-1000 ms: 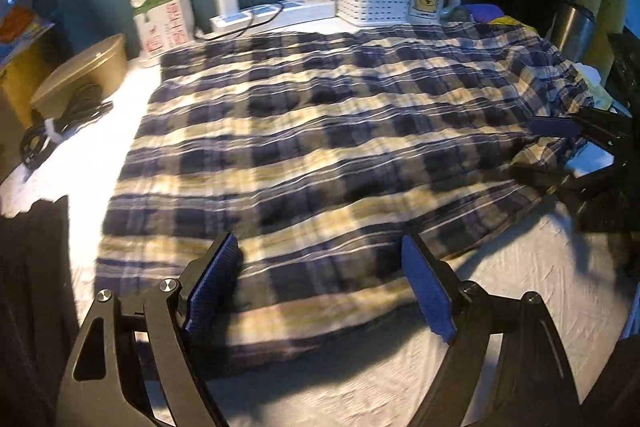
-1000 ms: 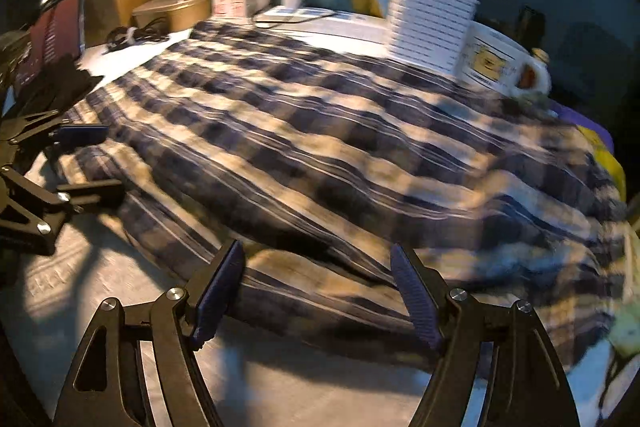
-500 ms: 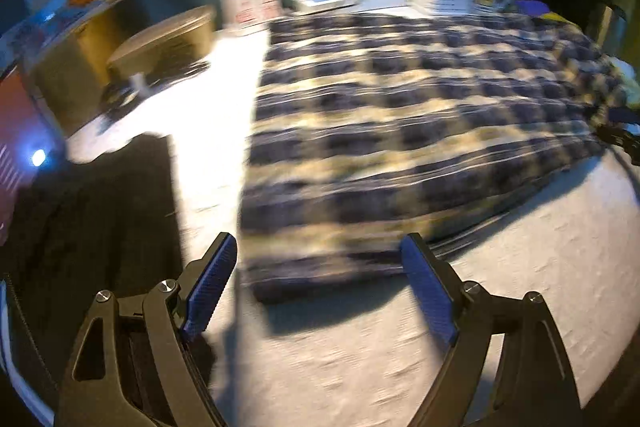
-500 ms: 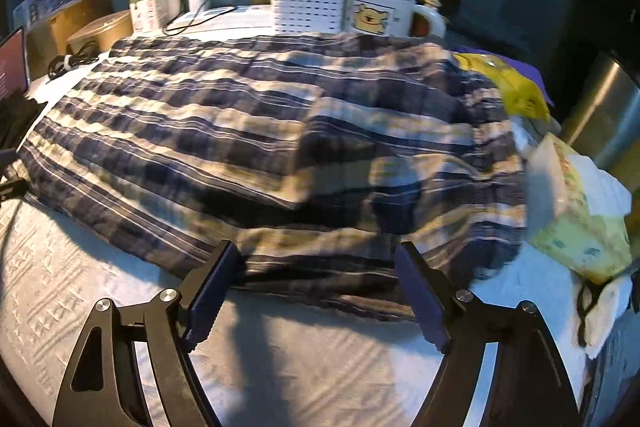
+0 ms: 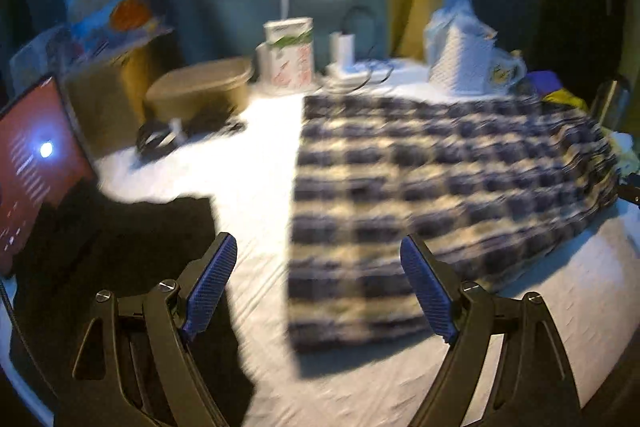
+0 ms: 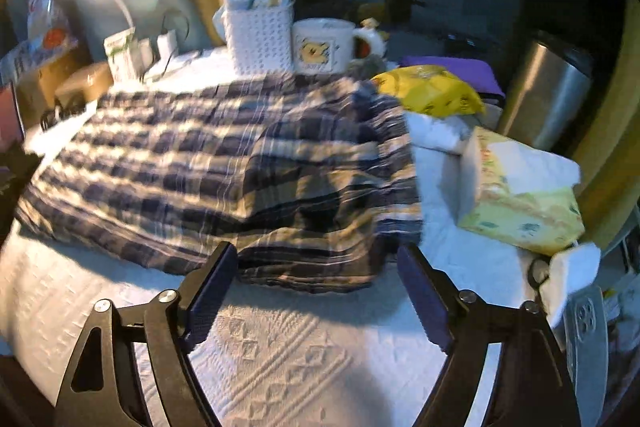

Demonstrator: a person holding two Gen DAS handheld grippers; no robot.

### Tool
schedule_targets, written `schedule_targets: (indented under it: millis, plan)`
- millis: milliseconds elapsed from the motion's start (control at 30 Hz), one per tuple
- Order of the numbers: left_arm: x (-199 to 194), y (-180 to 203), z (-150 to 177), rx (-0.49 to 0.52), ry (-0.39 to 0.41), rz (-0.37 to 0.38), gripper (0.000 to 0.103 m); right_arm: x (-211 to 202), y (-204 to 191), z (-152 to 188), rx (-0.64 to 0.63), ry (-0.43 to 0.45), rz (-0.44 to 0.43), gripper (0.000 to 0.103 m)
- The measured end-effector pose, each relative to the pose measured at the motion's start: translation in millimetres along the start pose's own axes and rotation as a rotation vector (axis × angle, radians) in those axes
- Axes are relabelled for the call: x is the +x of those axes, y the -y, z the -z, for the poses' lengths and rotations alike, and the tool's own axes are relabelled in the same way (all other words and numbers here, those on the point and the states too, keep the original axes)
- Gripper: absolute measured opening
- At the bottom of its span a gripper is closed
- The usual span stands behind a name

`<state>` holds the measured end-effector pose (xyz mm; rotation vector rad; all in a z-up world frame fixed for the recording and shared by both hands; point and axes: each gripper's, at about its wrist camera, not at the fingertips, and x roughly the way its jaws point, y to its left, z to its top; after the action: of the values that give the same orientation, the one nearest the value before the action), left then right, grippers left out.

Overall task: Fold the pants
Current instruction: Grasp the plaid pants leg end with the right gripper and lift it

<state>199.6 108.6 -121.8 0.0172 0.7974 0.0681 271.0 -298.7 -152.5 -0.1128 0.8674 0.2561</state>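
The left gripper (image 5: 318, 285) is being shown further toward the left end of the plaid pants (image 5: 432, 195) than a second ago: earlier its fingers were straddling the near edge of the cloth, and now the corner of the cloth is lying between them at 12 o'clock, with bare white bedspread (image 5: 256, 155) ahead at 11 o'clock. Its jaws are being held wide apart, with nothing gripped. The right gripper (image 6: 316, 287) is likewise being seen at the opposite end, where earlier it was facing the middle of the garment; its fingers are being held wide open and empty, just short of the bunched waist end of the pants (image 6: 224, 167).

The pants are lying folded lengthwise and flat across the bedspread (image 6: 280, 355), apart from both grippers.

In the left view alone, a red-lit screen (image 5: 32, 163) at 9 o'clock, a dark cloth (image 5: 132, 247) at 8 o'clock and a tan lidded box (image 5: 200, 93) at 11 o'clock are being shown. In the right view alone, a tissue box (image 6: 520, 195) at 3 o'clock, a yellow packet (image 6: 432, 89) and a steel bin (image 6: 548, 91) at 2 o'clock are being shown. The white basket (image 6: 258, 39) and the mug (image 6: 324, 47) are being seen in both, though blurred in the left view.
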Motion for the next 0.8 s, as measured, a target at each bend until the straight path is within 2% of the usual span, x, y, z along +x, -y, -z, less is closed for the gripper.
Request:
schedule_targets:
  millis: [33, 200, 367, 633, 733, 767, 800]
  plan:
    - [2.5, 5.0, -2.8, 0.006, 0.002, 0.012, 0.084, -3.3, 4.5, 1.0, 0.025, 0.006, -0.013, 0.093]
    - [12.7, 15.7, -14.4, 0.013, -0.002, 0.039, 0.084, 5.3, 14.9, 15.5, 0.101, -0.05, -0.075, 0.093]
    - [16.8, 13.0, -17.7, 0.0, -0.016, 0.025, 0.084, 25.4, 20.0, 22.1, 0.183, -0.081, -0.139, 0.093]
    - [21.6, -2.6, -20.8, -0.05, -0.024, -0.012, 0.084, 57.4, 32.6, -10.3, 0.327, -0.036, -0.22, 0.096]
    - [23.6, -6.2, -21.6, -0.06, -0.029, -0.023, 0.084, 70.1, 39.8, -23.0, 0.414, -0.005, -0.287, 0.095]
    - [23.7, -7.3, -22.1, -0.062, -0.028, -0.025, 0.084, 74.1, 42.4, -25.6, 0.442, 0.001, -0.312, 0.094]
    - [23.5, -8.0, -22.5, -0.065, -0.028, -0.027, 0.084, 78.3, 44.0, -28.0, 0.47, 0.004, -0.35, 0.086]
